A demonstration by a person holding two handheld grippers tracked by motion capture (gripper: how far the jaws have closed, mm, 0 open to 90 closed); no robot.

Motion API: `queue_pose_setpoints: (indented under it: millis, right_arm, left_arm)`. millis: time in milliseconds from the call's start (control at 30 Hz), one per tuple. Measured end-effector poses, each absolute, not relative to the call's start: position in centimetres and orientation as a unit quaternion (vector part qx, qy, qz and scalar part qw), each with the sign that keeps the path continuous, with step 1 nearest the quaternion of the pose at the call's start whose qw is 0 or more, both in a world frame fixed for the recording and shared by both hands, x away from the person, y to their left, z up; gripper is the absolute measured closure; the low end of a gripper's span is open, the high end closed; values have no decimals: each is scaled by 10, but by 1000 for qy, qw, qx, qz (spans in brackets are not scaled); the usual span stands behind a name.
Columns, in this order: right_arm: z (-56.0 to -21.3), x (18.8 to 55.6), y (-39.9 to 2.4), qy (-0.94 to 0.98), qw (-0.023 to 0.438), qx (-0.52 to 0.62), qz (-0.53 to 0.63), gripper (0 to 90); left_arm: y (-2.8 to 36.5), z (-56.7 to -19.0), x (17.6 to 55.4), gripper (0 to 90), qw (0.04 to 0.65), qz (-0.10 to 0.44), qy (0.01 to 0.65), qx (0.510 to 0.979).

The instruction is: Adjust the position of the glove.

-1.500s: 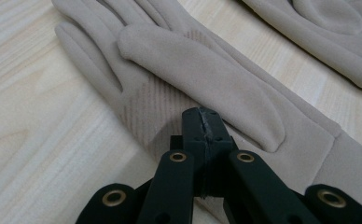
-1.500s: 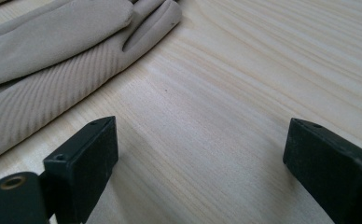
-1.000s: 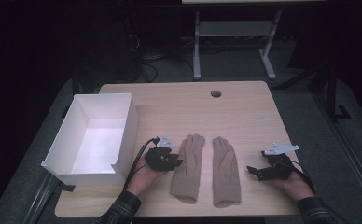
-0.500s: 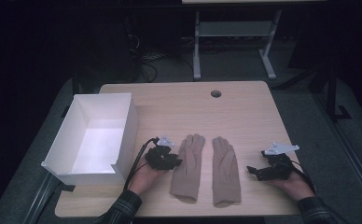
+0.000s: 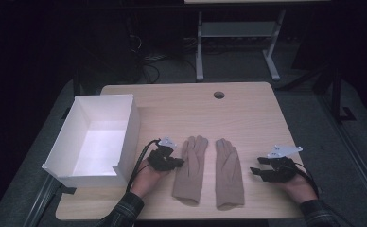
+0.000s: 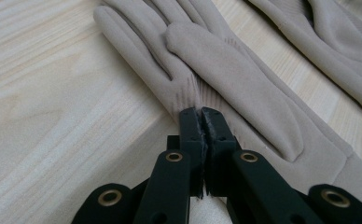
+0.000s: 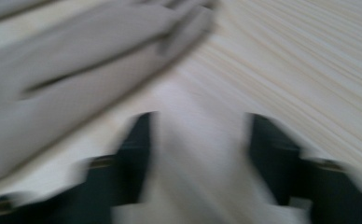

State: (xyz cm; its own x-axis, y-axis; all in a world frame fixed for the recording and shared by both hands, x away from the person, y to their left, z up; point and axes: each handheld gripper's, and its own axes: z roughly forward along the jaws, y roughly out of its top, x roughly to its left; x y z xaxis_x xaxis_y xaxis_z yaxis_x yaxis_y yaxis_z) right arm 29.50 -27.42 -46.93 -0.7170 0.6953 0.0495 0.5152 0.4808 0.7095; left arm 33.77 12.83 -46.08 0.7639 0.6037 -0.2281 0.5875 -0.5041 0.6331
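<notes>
While two beige gloves lie flat and side by side on the near half of the wooden table point(image 5: 248, 113), a gripper is held at the outer side of each. The left glove point(image 5: 190, 169) and the right glove point(image 5: 228, 172) are laid palm-flat with fingers pointing to the far side and cuffs toward the near edge, a narrow strip of bare wood being left between them.

The left gripper point(image 5: 176, 162) is seen at the left edge of the left glove, carried in the left hand point(image 5: 148, 176). In the left gripper view its jaws are pressed together, and a small fold of the left glove point(image 6: 226, 74) is pinched between their tips, just below the base of the glove's fingers; the cloth is puckered into fine ridges there. These jaws have just been closing.

The right gripper point(image 5: 255, 172) is held in the right hand point(image 5: 297, 185), near but apart from the right glove. In the blurred right gripper view its jaws stand spread, with bare wood between them and the right glove point(image 7: 76, 70) off to the left; they have just been closing.

An open white box point(image 5: 129, 130) is placed at the table's left edge, well apart from the gloves.
</notes>
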Motion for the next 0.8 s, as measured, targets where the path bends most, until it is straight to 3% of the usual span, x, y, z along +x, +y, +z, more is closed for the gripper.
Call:
queue_pose_setpoints:
  millis: [133, 200, 433, 800]
  right_arm:
    - [-464, 290, -264, 860, 96, 325, 382, 821]
    - [-463, 290, -259, 865, 81, 313, 383, 890]
    - [-468, 292, -243, 877, 53, 291, 378, 898]
    - [-469, 296, -229, 881, 49, 277, 380, 897]
  left_arm:
    - [128, -459, 337, 879, 370, 7, 349, 861]
    - [129, -457, 337, 879, 372, 6, 349, 860]
    - [131, -452, 338, 881, 385, -4, 350, 854]
    - [131, -441, 340, 881, 415, -14, 346, 841]
